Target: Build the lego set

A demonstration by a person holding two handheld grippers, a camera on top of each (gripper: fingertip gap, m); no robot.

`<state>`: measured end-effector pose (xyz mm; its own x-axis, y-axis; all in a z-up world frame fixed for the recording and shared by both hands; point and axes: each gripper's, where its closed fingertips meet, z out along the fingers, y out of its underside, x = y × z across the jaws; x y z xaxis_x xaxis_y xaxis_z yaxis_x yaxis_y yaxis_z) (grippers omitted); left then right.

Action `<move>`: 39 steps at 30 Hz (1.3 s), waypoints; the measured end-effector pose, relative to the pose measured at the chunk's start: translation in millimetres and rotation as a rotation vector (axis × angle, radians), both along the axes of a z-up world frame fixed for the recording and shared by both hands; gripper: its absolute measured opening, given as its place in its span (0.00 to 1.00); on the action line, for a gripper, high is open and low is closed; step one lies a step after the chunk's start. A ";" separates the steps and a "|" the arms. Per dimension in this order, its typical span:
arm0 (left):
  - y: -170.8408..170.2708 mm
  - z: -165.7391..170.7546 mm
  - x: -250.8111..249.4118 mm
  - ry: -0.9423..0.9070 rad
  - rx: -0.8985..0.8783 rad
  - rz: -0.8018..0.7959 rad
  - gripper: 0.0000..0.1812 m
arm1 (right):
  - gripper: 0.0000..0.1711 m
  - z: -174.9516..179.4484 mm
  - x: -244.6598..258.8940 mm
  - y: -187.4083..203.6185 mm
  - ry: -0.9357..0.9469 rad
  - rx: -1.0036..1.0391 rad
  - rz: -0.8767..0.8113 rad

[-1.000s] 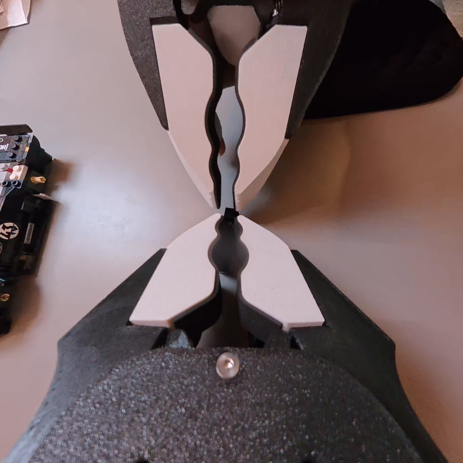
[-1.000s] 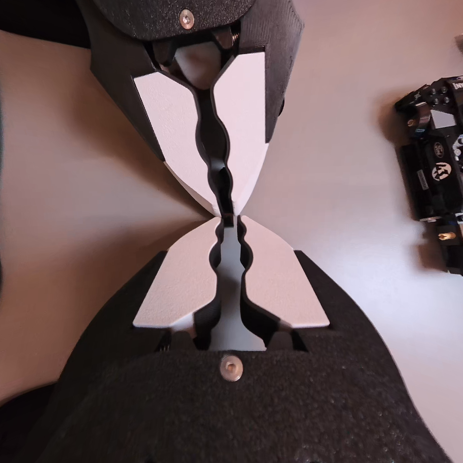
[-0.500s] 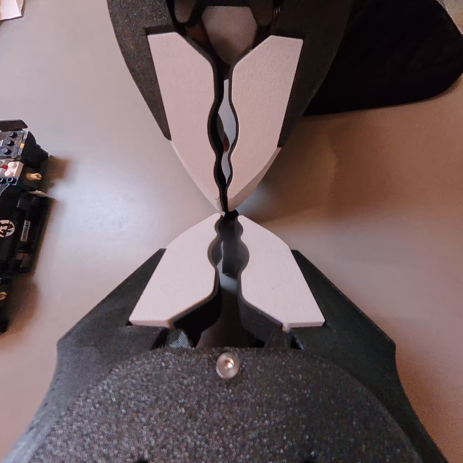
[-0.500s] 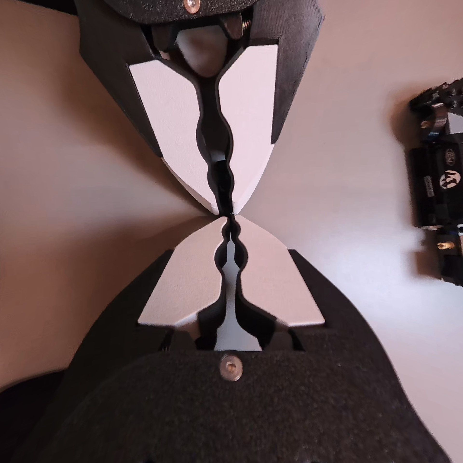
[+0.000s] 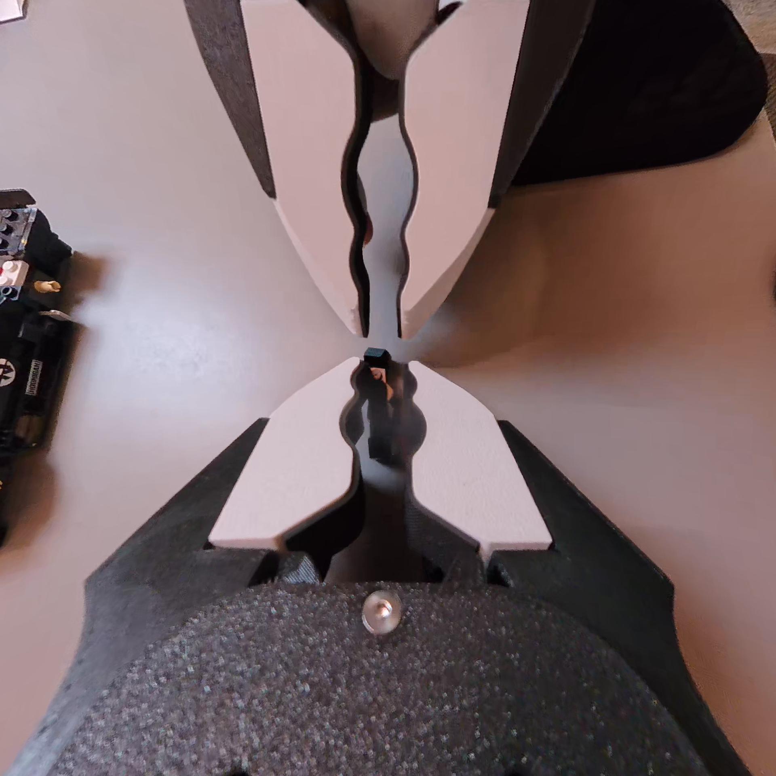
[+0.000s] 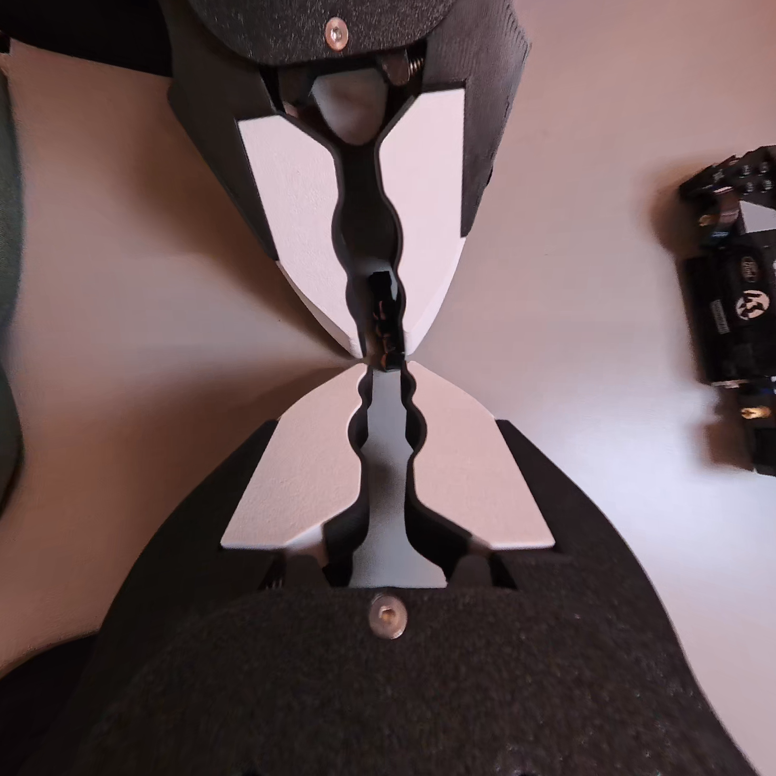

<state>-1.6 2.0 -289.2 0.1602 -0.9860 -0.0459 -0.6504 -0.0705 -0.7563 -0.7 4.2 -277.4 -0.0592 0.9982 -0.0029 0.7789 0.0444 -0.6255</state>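
At frame centre, the small black piece [image 5: 380, 403] is clamped in the left gripper [image 5: 380, 365], released by the right gripper [image 6: 386, 369], now parted; the handover seems done, with the black car [image 5: 25, 336] at left edge.

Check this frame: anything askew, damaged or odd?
Nothing looks damaged or spilled. The left claw holds a small black piece nose to nose with the open right claw. The black lego car sits intact, off to the side on the table.
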 end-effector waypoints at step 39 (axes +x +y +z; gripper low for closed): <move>-55.4 96.3 -11.9 -0.445 -0.693 -0.322 0.07 | 0.17 86.7 -17.7 -47.0 0.439 0.605 0.137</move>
<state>-13.5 -53.4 -192.9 -0.2692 -0.7691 0.5796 -0.3735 -0.4714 -0.7989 -18.4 -42.8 -190.7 -0.0523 0.8020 0.5950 0.4272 0.5566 -0.7125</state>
